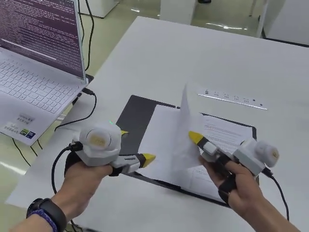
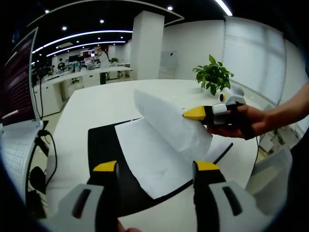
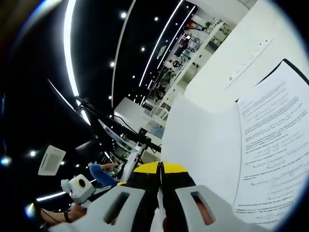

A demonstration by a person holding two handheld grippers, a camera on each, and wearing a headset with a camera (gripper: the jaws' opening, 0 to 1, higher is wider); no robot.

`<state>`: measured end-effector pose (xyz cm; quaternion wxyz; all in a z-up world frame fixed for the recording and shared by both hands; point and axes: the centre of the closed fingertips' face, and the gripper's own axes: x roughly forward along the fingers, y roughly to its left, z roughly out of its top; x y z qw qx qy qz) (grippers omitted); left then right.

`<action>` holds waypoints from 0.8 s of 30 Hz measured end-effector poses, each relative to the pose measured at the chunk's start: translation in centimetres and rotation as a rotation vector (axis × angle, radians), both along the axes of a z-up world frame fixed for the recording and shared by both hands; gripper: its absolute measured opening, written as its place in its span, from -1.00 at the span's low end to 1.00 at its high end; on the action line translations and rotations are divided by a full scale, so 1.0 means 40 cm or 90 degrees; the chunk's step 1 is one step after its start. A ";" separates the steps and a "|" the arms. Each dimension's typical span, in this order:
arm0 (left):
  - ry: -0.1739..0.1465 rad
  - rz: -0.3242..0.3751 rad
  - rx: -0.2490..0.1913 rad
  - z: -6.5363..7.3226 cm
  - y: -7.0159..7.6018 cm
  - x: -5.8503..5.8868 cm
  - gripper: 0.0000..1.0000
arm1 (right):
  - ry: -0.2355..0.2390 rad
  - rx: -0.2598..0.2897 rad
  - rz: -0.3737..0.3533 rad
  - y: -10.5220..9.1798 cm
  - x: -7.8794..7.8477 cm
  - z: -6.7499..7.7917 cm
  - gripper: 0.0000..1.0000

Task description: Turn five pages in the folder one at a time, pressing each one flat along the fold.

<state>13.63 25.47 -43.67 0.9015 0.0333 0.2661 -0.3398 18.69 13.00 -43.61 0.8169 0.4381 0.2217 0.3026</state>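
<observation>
Head view: right gripper (image 1: 195, 137), jaws clamped on one page (image 1: 183, 121), holds it upright over the open folder (image 1: 133, 113) mid-table. Left gripper (image 1: 136, 145) hovers released, near left. Best carry the sheet leftward slowly, then press along the fold.

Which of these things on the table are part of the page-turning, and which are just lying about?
In use: black folder, lifted page pinched in the right claw, open left claw.
Lying about: laptop, cable, power strip, potted plant.
</observation>
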 end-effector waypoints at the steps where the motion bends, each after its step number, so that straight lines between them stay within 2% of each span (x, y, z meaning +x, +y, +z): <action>1: 0.000 0.002 -0.001 -0.001 0.004 0.000 0.22 | 0.002 0.000 0.002 0.005 0.003 -0.004 -1.00; 11: 0.006 0.021 -0.010 -0.006 0.042 0.005 0.21 | 0.038 -0.010 0.020 0.061 0.013 -0.047 -1.00; 17: 0.013 0.025 -0.014 -0.017 0.052 0.000 0.21 | 0.058 -0.012 0.013 0.078 0.021 -0.070 -1.00; 24: 0.021 0.032 -0.020 -0.035 0.063 -0.014 0.21 | 0.071 -0.021 0.018 0.122 0.028 -0.094 -1.00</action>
